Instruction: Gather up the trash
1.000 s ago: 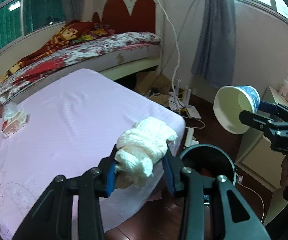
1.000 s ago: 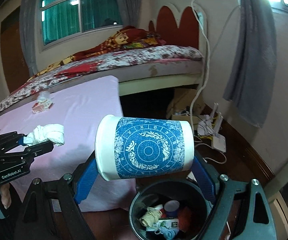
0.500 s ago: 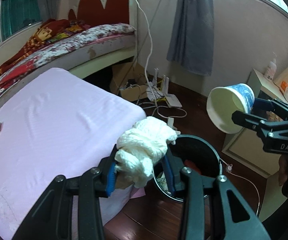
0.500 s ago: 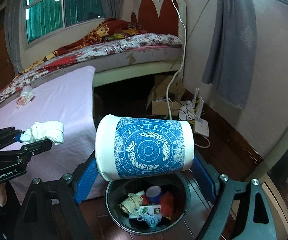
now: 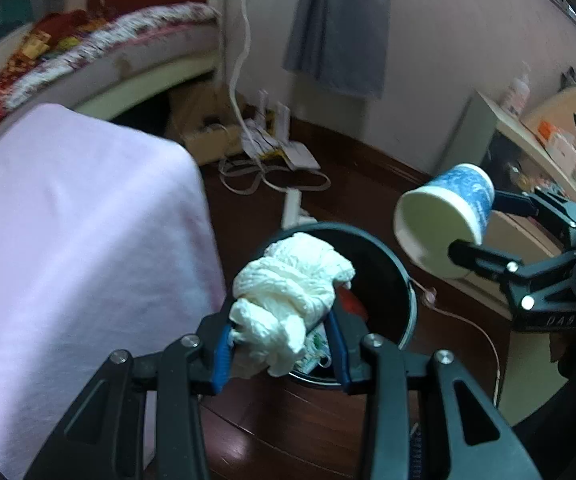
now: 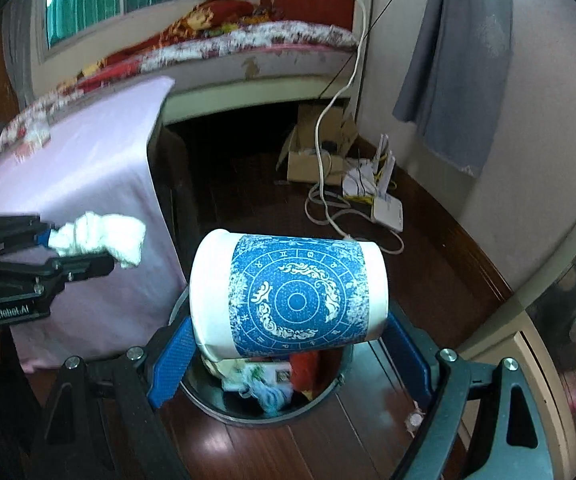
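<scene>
Left claw (image 5: 284,344) is pinching tissue (image 5: 288,296), right claw (image 6: 288,354) is pinching cup (image 6: 288,298); bin (image 6: 320,402) is sitting below both, ready for dropping.

Both wrist views look down, sharing bin (image 5: 392,264)

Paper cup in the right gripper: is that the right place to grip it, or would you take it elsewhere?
The hold looks sound: the right gripper clamps the paper cup end to end, one pad at the rim, the other at the base, the stiffest parts. The cup lies sideways above the trash bin. Squeezing the thin mid-wall would probably crush it.
</scene>
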